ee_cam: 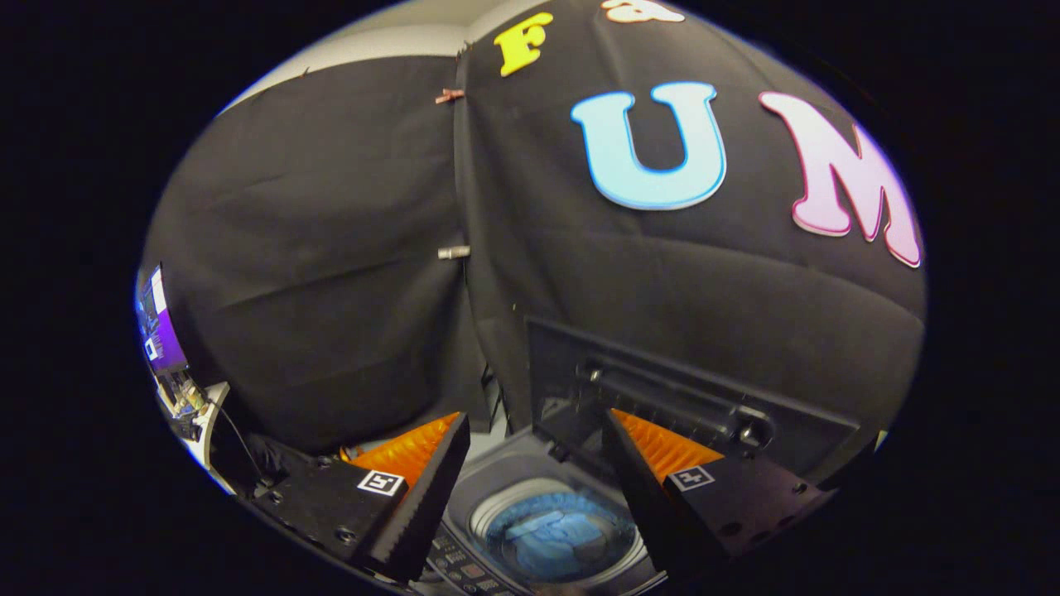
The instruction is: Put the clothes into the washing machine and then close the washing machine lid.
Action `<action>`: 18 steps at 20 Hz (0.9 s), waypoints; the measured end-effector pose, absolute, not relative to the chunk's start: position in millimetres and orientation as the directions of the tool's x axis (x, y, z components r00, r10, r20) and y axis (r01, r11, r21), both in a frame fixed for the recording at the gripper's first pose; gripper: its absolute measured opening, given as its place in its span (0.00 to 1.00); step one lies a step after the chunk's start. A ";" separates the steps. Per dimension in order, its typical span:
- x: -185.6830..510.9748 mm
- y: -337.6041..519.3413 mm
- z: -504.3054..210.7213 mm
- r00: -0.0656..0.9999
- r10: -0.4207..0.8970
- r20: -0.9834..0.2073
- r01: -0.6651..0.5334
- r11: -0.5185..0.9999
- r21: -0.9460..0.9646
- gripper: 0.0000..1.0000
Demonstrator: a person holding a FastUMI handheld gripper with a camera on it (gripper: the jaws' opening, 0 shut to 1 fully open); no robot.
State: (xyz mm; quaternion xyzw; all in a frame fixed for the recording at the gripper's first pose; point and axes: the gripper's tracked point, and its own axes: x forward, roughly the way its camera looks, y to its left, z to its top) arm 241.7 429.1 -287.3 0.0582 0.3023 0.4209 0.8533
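A top-loading washing machine (497,484) stands below and just ahead of my fingers, its dark lid (687,401) raised upright behind the drum opening. Blue clothes (556,534) lie down inside the round drum, seen through the gap between my fingers. My gripper (530,459) hovers above the drum, open, with nothing between its fingers. The machine's control panel (464,567) shows at the near rim, partly hidden by the left finger (422,497).
Black cloth walls close the booth behind and to the left of the machine. A lit screen (157,327) and a white stand with cables (203,418) sit far to the left of the fingers.
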 end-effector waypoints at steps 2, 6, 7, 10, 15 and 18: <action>265.2 422.0 -275.4 0.565 0.721 -0.400 -0.649 0.688 0.324 0.99; 303.9 397.2 -279.0 0.698 0.603 -0.387 -0.529 0.798 0.289 0.99; 312.6 390.6 -280.1 0.727 0.571 -0.381 -0.494 0.820 0.289 0.99; 335.3 375.3 -285.3 0.789 0.475 -0.389 -0.397 0.878 0.267 0.99; 359.5 336.2 -312.1 0.825 0.318 -0.467 -0.239 0.946 0.220 0.99; 366.4 321.3 -328.3 0.825 0.237 -0.513 -0.161 0.969 0.188 0.99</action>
